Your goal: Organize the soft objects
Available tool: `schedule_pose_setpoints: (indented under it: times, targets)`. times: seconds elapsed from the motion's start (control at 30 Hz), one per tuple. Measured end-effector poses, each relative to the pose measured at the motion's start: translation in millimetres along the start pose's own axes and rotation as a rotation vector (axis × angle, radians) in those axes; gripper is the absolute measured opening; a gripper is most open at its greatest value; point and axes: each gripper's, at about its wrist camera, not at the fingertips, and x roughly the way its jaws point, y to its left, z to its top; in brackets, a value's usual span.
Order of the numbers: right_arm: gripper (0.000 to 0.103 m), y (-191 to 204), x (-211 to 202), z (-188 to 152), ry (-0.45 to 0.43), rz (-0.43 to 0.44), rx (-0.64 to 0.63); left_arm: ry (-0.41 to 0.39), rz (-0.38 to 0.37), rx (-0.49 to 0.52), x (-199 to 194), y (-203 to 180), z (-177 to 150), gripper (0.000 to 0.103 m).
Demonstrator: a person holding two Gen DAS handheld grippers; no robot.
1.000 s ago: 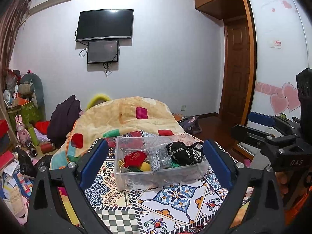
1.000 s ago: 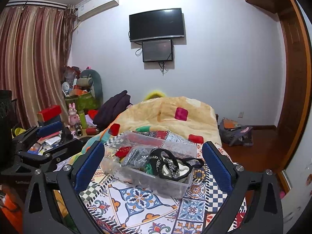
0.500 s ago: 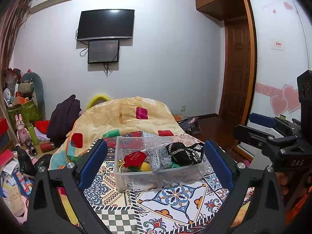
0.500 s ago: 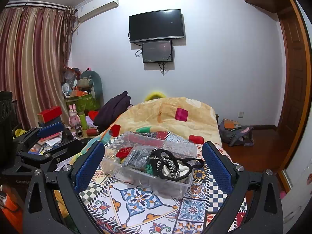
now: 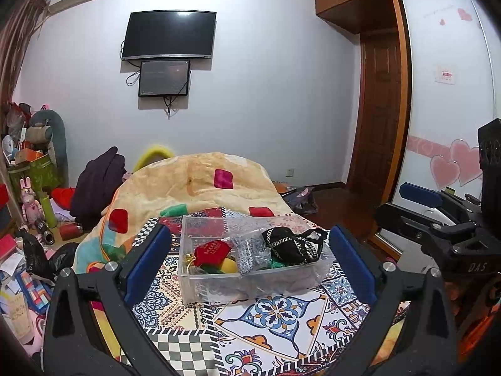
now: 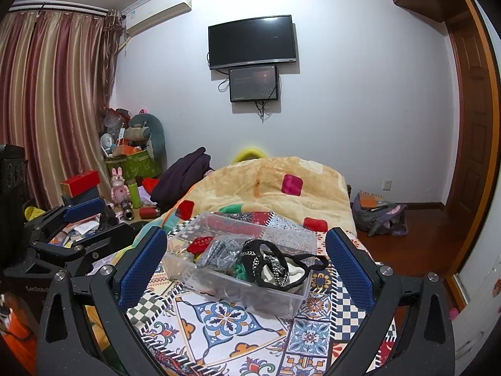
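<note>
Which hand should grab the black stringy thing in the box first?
Probably the right gripper: the black item lies at its end of the clear box. From the left gripper, it lies toward the far end.

Little can be read here. On the right gripper (image 5: 469, 244), seen at the right edge of the left wrist view, the pale letters "DAS" stand on its black body. On the left gripper (image 6: 59, 250), seen at the left edge of the right wrist view, a faint line of lettering runs along its lower black housing; it may begin "Ge", but it is too dim to make out. The red pouch (image 5: 212, 250) in the clear plastic bin (image 5: 250, 279) carries gold characters too small to read. The sticker (image 5: 446, 76) on the wardrobe door has red print, illegible.
</note>
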Motion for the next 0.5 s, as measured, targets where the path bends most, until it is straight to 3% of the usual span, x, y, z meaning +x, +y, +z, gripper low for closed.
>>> schedule_pose_setpoints:
  times: [0.5]
  targets:
    - [0.103, -2.1, 5.7, -0.8, 0.022, 0.003, 0.008, 0.011, -0.01, 0.003, -1.0, -0.9, -1.5, 0.103]
